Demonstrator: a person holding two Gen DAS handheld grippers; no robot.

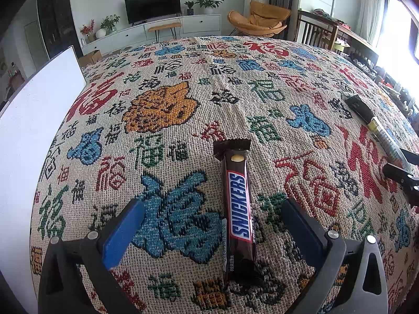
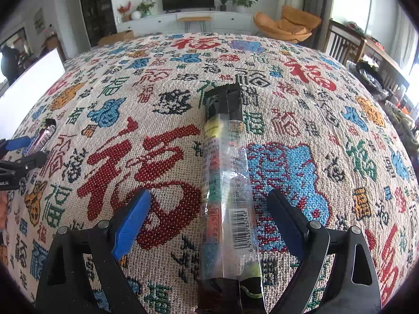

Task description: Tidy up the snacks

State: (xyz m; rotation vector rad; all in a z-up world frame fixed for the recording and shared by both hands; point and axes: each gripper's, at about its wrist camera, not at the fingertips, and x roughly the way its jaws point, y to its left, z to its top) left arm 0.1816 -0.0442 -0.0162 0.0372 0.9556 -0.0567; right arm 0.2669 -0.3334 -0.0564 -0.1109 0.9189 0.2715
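A brown Snickers bar (image 1: pixel 238 204) lies lengthwise on the patterned tablecloth (image 1: pixel 167 104), between the wide-apart fingers of my left gripper (image 1: pixel 212 205), which is open and not touching it. In the right wrist view a long snack packet (image 2: pixel 225 170), black at the far end and clear with a barcode near me, lies between the spread fingers of my right gripper (image 2: pixel 209 196), also open. Each gripper shows in the other view: the right gripper (image 1: pixel 400 163) around the packet (image 1: pixel 377 125), and the left gripper (image 2: pixel 26 151) around the Snickers bar (image 2: pixel 43 136).
A white upright panel (image 1: pixel 34 130) stands along the table's left edge. Beyond the far edge are a TV console (image 1: pixel 157 28), an orange chair (image 1: pixel 259 21) and wooden chairs (image 1: pixel 316 32) at the right. The woven cloth (image 2: pixel 288 91) covers the whole table.
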